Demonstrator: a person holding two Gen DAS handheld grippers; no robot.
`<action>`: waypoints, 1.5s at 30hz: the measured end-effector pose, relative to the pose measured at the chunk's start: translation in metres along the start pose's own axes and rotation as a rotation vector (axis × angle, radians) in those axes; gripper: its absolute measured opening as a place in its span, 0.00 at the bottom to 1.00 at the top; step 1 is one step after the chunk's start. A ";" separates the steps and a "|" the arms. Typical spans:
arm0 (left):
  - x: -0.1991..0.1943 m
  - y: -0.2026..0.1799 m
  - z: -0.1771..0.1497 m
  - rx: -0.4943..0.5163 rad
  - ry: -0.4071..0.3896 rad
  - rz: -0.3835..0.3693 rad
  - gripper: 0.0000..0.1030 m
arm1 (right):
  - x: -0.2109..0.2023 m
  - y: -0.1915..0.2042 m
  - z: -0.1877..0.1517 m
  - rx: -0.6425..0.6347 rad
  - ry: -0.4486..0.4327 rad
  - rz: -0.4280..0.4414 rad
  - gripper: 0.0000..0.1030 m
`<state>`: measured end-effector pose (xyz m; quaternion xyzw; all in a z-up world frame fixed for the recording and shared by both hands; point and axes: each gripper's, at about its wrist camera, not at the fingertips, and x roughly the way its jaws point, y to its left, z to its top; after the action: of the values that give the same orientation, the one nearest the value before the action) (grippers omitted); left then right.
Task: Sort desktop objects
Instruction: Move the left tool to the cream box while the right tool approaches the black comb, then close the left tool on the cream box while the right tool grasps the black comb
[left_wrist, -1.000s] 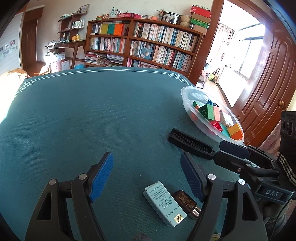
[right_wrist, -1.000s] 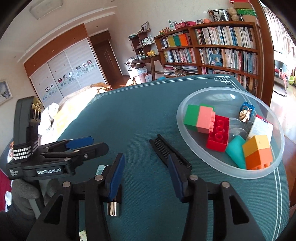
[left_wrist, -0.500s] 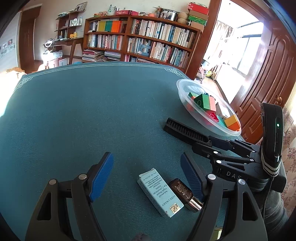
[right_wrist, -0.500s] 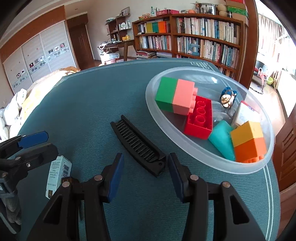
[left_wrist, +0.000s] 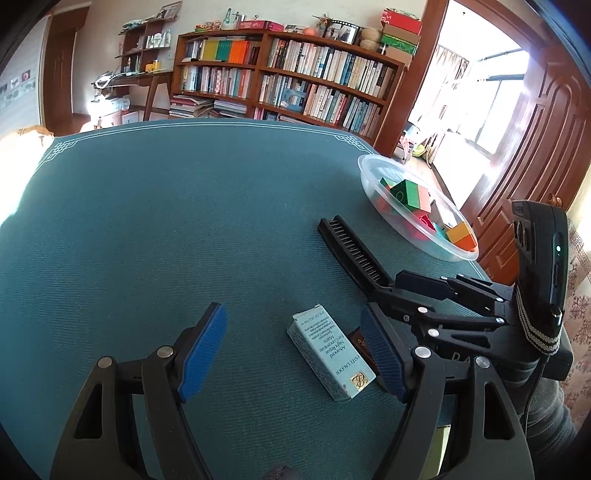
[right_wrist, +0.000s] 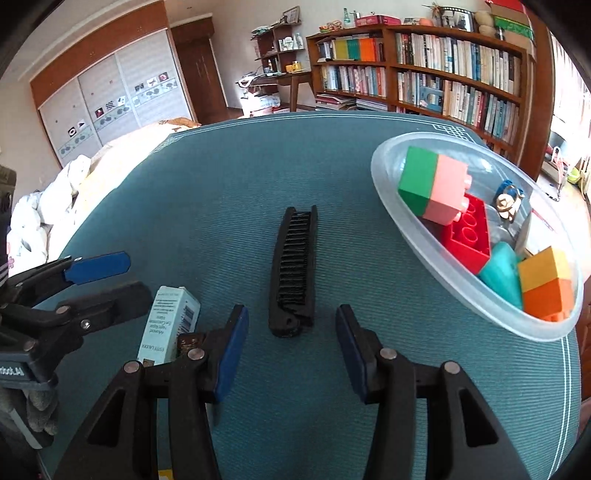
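So the sorting looks partly done from where I'm sitting. The clear plastic bowl (right_wrist: 436, 254) on the right side of the green table (left_wrist: 184, 221) already holds a green and pink block (right_wrist: 432, 188), a red brick (right_wrist: 467, 236), a teal piece, a yellow and orange block (right_wrist: 546, 288) and a few small bits I can't make out. I count 3 things left on the cloth: the black comb (right_wrist: 293, 273), the pale blue carton (left_wrist: 330, 356), and a small brown item (left_wrist: 360, 341) tucked right against the carton, mostly hidden.

My right gripper (right_wrist: 291, 345) is spread open with nothing in it. The comb lies lengthwise straight ahead, its near end sitting just past the tips and roughly centred in the gap, not touched yet. Looks like that's my next pick, though I'd need to drop a bit further to straddle it.

Left gripper (left_wrist: 295, 350) is also wide open and empty. The carton lies flat between its fingers, closer to the right-hand pad, angled diagonally.
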<state>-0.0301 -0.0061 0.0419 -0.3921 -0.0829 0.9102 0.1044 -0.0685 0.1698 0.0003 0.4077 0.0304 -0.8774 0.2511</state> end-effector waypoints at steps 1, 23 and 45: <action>-0.001 -0.001 -0.002 0.006 0.003 -0.006 0.76 | 0.000 -0.002 0.000 0.011 0.000 -0.008 0.52; 0.011 -0.001 -0.022 0.080 0.054 0.120 0.76 | 0.001 -0.002 -0.002 0.034 -0.001 -0.020 0.52; 0.037 -0.014 -0.012 0.152 0.089 0.206 0.90 | 0.003 -0.003 -0.002 0.035 -0.004 -0.038 0.53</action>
<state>-0.0445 0.0179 0.0119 -0.4295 0.0316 0.9015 0.0434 -0.0703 0.1715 -0.0033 0.4095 0.0220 -0.8833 0.2271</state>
